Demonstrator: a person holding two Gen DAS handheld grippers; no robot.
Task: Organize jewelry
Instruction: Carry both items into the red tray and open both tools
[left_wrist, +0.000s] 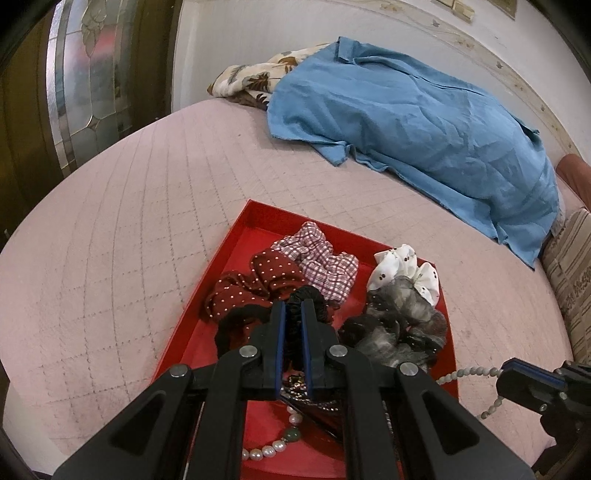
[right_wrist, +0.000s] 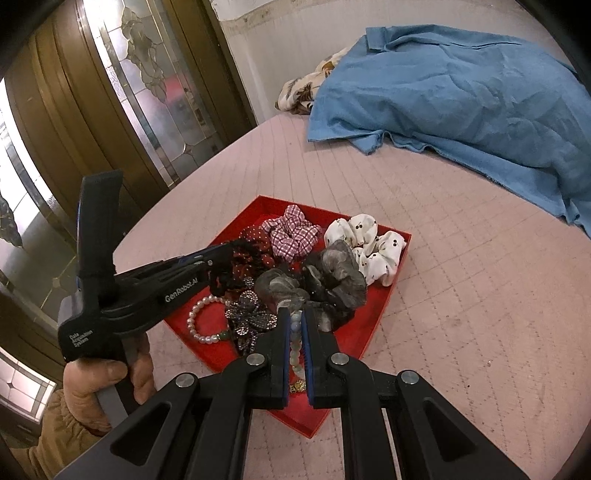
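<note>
Beads (right_wrist: 295, 334) sit pinched in my right tongs (right_wrist: 294, 325); left tongs (left_wrist: 293, 317) grip a black scrunchie (left_wrist: 306, 295), hiding the tray's (left_wrist: 236, 251) near jewelry.

Soft, even indoor light (perhaps window-lit), strong fisheye edge bending.

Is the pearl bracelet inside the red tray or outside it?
Inside. The pearl bracelet lies on the floor of the red tray, beside the rhinestone clip, within the walls.
</note>
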